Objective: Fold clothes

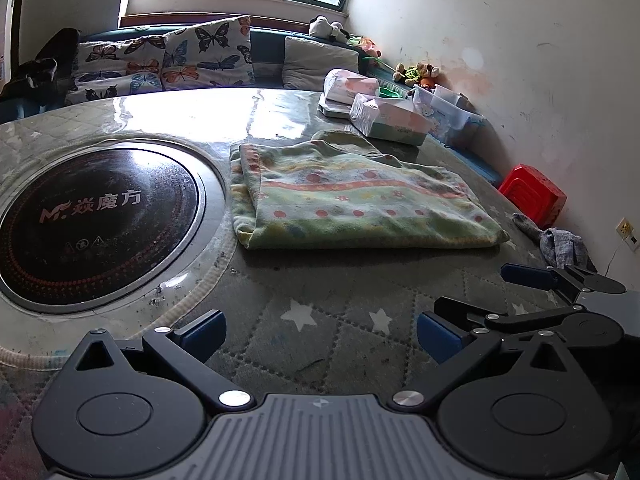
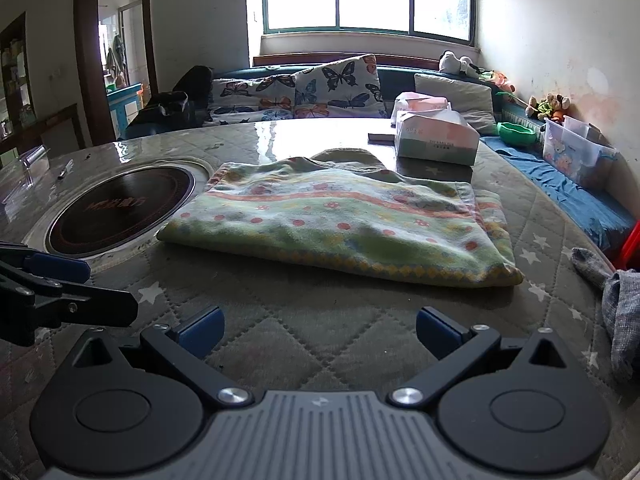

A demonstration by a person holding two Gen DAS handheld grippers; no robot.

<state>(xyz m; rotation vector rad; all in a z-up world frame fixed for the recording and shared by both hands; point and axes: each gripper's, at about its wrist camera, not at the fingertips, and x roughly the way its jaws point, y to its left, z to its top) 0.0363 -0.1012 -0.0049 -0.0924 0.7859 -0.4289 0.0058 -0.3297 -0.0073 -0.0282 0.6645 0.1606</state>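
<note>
A folded green garment [image 1: 352,196] [image 2: 340,224] with pink and yellow patterned stripes lies flat on the quilted star-print table cover [image 1: 320,344], right of the cooktop. An olive piece of fabric [image 2: 348,158] sticks out behind it. My left gripper [image 1: 320,334] hovers open over the cover, short of the garment's near edge, with nothing between its blue pads [image 1: 204,332]. My right gripper [image 2: 320,332] is also open and empty, close beside it on the right. Each shows in the other's view: the right gripper [image 1: 488,292] at the right edge, the left gripper [image 2: 80,288] at the left edge.
A round black induction cooktop [image 1: 92,220] [image 2: 120,208] is set into the table on the left. Tissue packs [image 1: 388,118] [image 2: 436,138] stand behind the garment. A grey crumpled cloth [image 1: 560,242] [image 2: 620,304] lies at the right edge, above a red stool [image 1: 534,194]. Butterfly cushions [image 2: 336,88] line the bench.
</note>
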